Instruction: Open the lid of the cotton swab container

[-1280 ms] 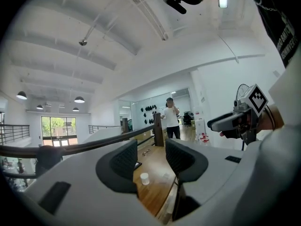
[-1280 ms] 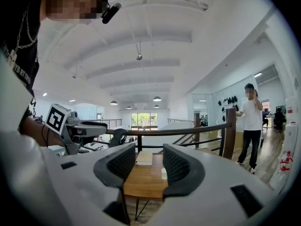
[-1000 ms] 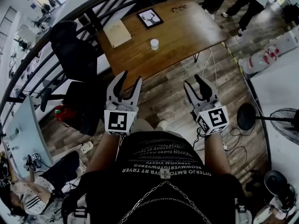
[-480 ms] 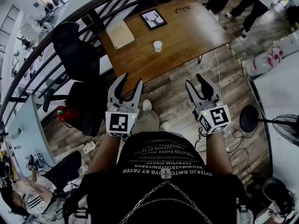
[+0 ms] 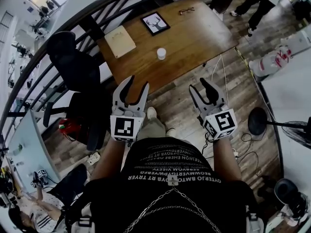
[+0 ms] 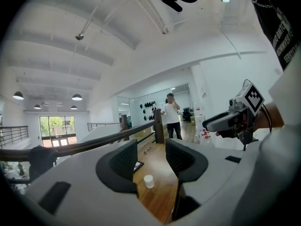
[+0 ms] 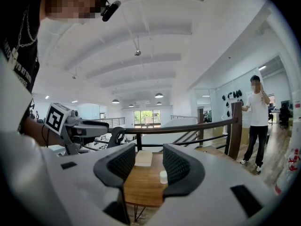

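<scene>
The cotton swab container [image 5: 161, 54] is a small white lidded cylinder standing on a wooden table [image 5: 194, 38] ahead of me. It also shows between the jaws in the left gripper view as the container [image 6: 148, 181], and in the right gripper view as the container [image 7: 163, 176]. My left gripper [image 5: 131, 88] is open and empty, held in the air short of the table's near edge. Level with it to the right, my right gripper [image 5: 208, 91] is open and empty too, over the plank floor.
On the table lie a framed deer picture [image 5: 155, 23], a pale flat pad [image 5: 121, 41] and a pair of glasses [image 5: 186, 10]. A black office chair [image 5: 73, 67] stands left of the table by a dark railing. A person [image 5: 252, 4] stands beyond the table's right end.
Both grippers have moved forward a little toward the table, still open. The view has shifted with my step, so the table and container sit slightly differently in the head view.
</scene>
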A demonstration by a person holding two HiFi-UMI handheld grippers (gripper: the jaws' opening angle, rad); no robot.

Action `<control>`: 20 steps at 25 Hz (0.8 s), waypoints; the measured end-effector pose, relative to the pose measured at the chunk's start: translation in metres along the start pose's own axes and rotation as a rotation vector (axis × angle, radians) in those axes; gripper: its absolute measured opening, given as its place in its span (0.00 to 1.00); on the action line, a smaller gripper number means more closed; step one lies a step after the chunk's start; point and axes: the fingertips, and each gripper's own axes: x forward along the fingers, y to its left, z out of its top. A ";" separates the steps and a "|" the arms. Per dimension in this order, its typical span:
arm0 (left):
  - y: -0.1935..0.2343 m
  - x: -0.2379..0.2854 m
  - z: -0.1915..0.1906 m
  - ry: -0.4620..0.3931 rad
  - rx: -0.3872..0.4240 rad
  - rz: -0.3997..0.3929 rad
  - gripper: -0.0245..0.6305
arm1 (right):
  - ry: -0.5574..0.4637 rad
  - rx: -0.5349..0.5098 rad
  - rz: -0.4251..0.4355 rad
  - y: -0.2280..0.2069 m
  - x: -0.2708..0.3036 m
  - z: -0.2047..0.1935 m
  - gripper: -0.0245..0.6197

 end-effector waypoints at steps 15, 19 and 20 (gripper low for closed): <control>0.046 0.071 -0.004 0.012 -0.001 -0.065 0.33 | 0.022 0.012 -0.026 -0.030 0.078 0.008 0.34; 0.059 0.090 -0.010 0.015 -0.013 -0.080 0.33 | 0.020 0.015 -0.037 -0.037 0.100 0.013 0.34; 0.062 0.095 -0.012 0.016 -0.017 -0.086 0.33 | 0.020 0.017 -0.042 -0.039 0.105 0.014 0.34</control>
